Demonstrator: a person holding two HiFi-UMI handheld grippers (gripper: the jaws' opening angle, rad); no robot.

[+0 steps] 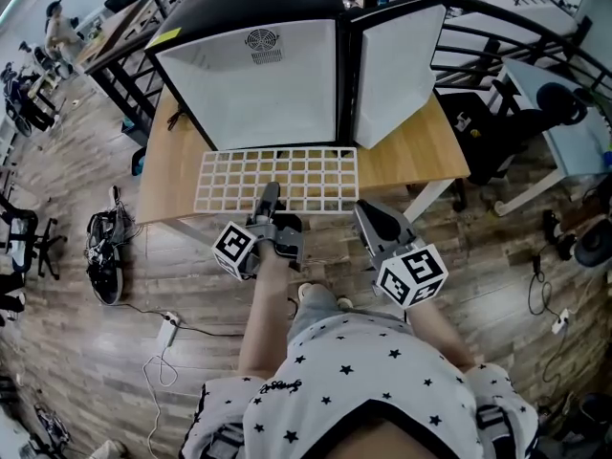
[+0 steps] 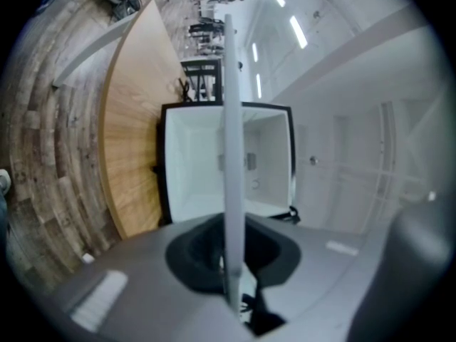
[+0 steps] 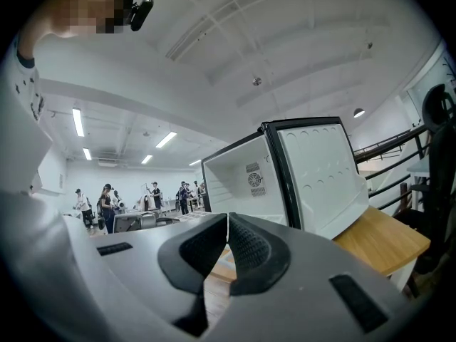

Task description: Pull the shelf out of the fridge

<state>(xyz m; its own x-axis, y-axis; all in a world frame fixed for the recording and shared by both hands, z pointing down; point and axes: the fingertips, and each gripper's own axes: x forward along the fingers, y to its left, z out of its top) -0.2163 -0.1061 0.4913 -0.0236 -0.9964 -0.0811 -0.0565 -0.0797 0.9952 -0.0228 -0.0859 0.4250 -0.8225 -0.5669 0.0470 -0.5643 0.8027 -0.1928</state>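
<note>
The small white fridge (image 1: 253, 75) stands on the wooden table (image 1: 421, 146) with its door (image 1: 397, 65) swung open to the right. The white wire shelf (image 1: 277, 178) lies out in front of the fridge's opening, over the table's near part. My left gripper (image 1: 269, 195) is shut on the shelf's near edge. In the left gripper view the shelf (image 2: 233, 155) shows edge-on as a white bar between the pads of that gripper (image 2: 231, 262), with the fridge (image 2: 192, 169) behind. My right gripper (image 1: 366, 213) hovers just right of the shelf's near corner. In its own view the right gripper (image 3: 226, 223) is shut and empty.
A black railing (image 1: 497, 36) and an office chair (image 1: 559, 103) stand right of the table. A black bag (image 1: 103, 247) and a power strip (image 1: 167, 329) with cables lie on the wooden floor at the left. Several people (image 3: 107, 205) stand far off in the room.
</note>
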